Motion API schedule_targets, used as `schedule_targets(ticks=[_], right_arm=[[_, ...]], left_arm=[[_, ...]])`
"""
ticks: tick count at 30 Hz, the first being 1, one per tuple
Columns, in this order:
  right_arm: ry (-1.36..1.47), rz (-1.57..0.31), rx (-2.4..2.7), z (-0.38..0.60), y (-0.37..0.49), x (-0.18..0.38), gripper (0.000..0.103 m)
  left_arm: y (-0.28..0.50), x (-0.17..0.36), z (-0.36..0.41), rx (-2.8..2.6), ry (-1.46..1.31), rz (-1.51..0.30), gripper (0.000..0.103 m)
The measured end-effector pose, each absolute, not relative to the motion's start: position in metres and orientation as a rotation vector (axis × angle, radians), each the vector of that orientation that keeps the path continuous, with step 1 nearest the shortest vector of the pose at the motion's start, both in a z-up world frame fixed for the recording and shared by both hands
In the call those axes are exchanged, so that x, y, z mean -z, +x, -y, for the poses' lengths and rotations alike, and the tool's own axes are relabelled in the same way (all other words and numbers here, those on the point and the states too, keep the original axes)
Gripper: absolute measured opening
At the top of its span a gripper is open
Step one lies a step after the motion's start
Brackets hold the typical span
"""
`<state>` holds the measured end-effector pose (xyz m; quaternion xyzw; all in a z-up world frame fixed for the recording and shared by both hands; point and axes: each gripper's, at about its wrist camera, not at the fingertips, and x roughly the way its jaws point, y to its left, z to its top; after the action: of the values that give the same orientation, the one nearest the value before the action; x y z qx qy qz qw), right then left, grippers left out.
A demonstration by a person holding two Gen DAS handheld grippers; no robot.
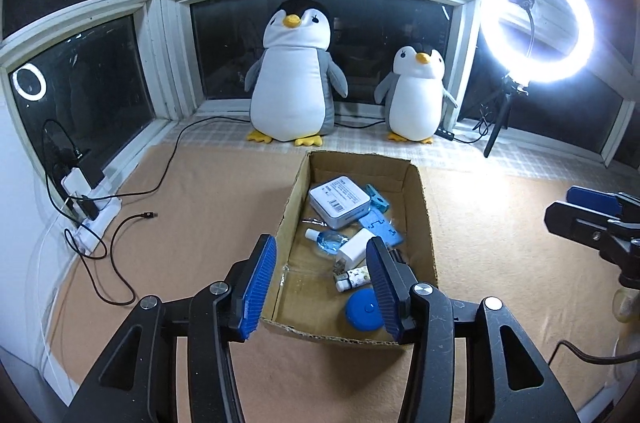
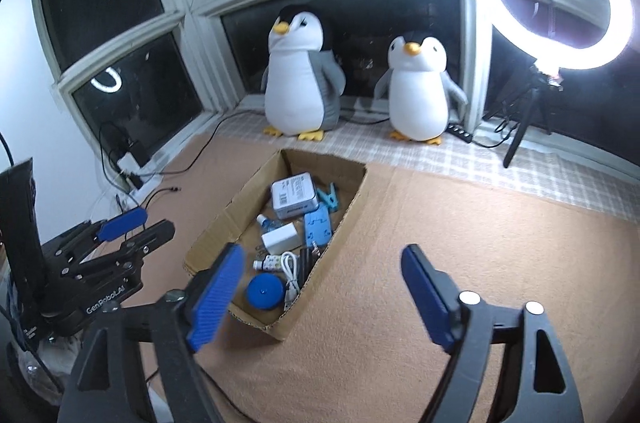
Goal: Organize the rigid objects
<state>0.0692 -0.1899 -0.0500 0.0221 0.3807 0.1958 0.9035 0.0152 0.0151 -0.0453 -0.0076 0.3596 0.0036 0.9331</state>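
Both spread-jawed, empty, the left gripper (image 1: 322, 287) and right gripper (image 2: 320, 293) could snag the lower-centre cardboard box (image 1: 424, 223), dragging it.

"GenRobot.AI", seemingly, on left hand-held gripper (image 2: 120, 228), box labels unreadable

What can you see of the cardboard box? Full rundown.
The cardboard box is a shallow, open-topped tray of plain brown corrugated board with rough-cut edges. It sits flat on the tan mat in front of the two plush penguins. Inside lie small items: a white labelled box at the far end, light-blue clips, a small blue bottle, a white charger, a coiled white cable, a round blue disc nearest the cameras. Neither gripper touches it; both are open.
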Motion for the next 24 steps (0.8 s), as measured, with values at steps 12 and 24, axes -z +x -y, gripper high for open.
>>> schedule_targets(ticks=[12,24], right_arm=[[0.081,-0.773,-0.340,0.1971,0.0612,0.0532,0.086],[0.074,-0.777,-0.334,0.1977,0.0621,0.0551,0.086]], left_arm=[[0.0053,0.0380,-0.0089,-0.014,0.010,-0.729,0.063],[0.0104,0.0452,-0.0057,-0.013,0.011,-0.755,0.071]])
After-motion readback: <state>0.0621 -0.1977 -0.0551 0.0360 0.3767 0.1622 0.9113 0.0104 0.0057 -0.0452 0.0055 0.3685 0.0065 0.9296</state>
